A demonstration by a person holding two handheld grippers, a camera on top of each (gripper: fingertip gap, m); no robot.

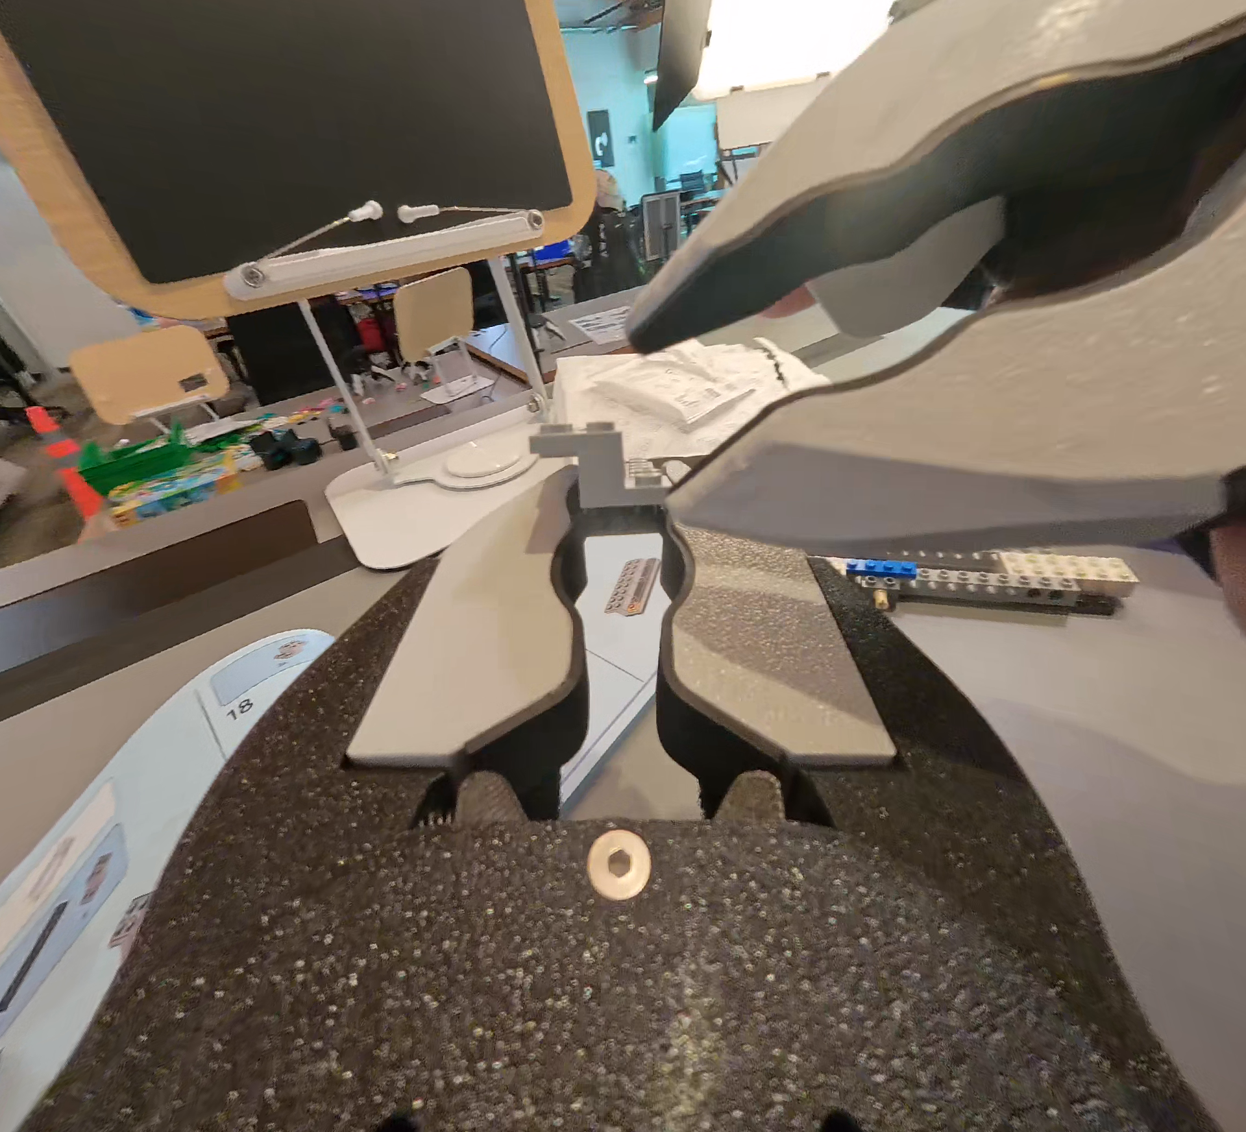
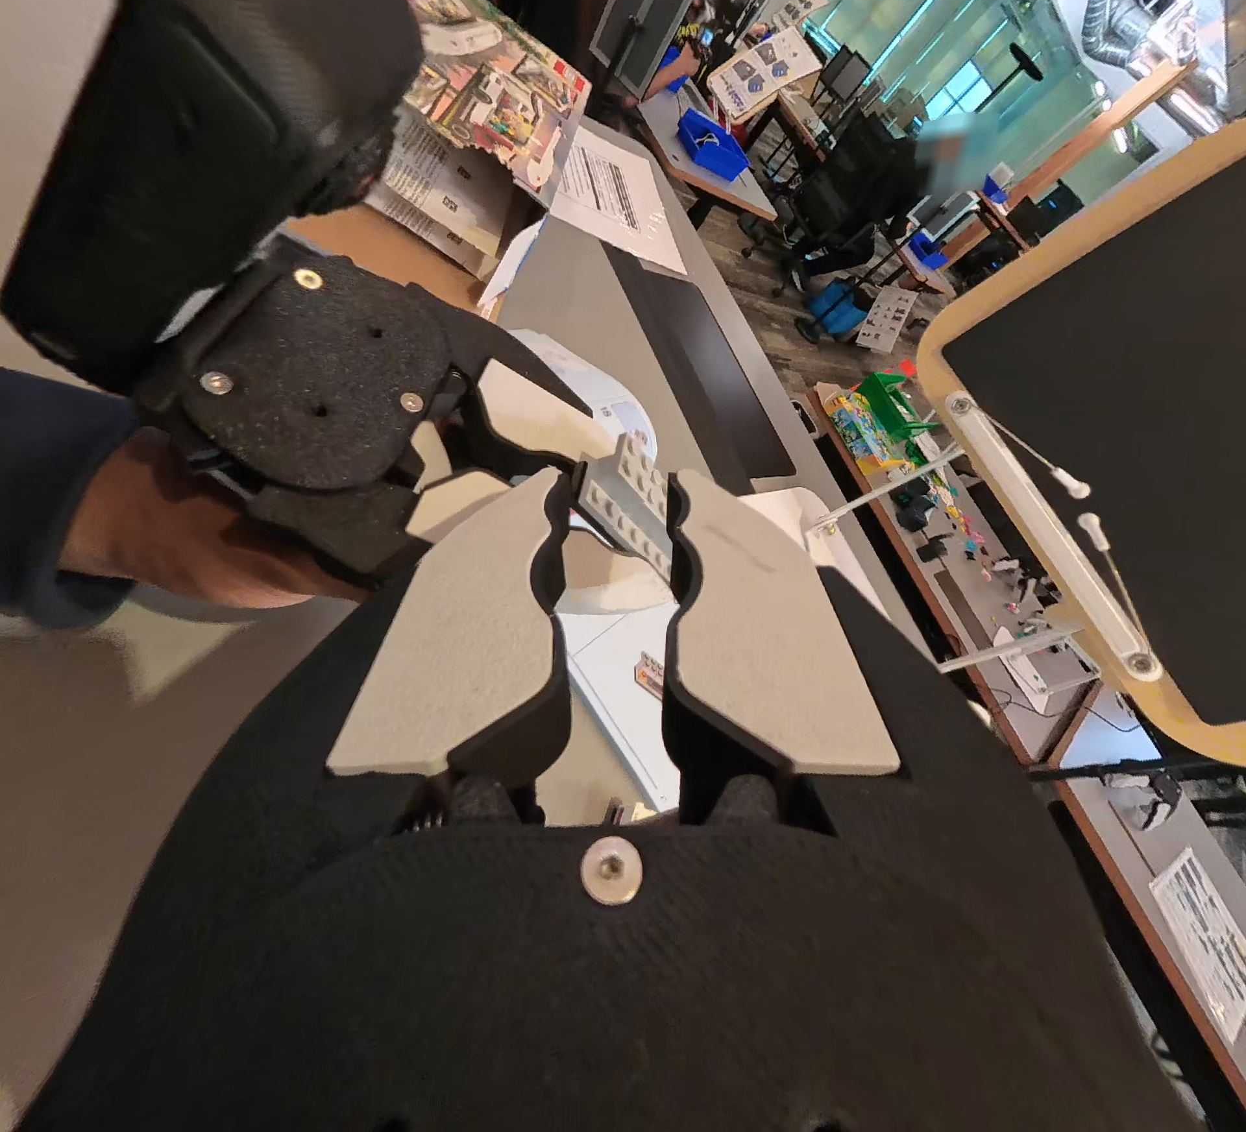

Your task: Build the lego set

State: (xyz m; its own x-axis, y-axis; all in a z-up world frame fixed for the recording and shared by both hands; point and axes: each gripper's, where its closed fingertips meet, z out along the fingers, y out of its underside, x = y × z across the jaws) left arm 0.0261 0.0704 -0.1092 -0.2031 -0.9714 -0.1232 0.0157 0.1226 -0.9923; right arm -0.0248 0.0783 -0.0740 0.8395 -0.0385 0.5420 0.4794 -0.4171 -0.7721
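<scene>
- Between the left gripper's (image 1: 617, 493) fingers sits a grey brick assembly (image 1: 600, 466), a stepped piece of studded plates; both pads press on its lower part, the fingers only narrowly apart.
- At 2 o'clock from it, the right gripper (image 1: 674, 479) reaches in from the upper right, one finger tip touching the assembly's low studded plate, the other finger raised well above it.
- Seen from the right wrist, the right gripper's (image 2: 617, 513) fingers stand a little wider, with the long studded plate (image 2: 627, 513) slanting between them; both pads appear to touch its edges, though blur leaves the pressure uncertain.
- At 9 o'clock there, a hand (image 2: 168, 533) grips the left gripper's black body.
- Below the fingers, on the grey counter (image 1: 1079, 729), lies an open instruction booklet (image 1: 81, 796).
- At 3 o'clock rests a long build of black, grey, blue and white bricks (image 1: 998, 581).
- At 12 o'clock stand a white stand base (image 1: 404, 513) and white paper bags (image 1: 674, 399).
</scene>
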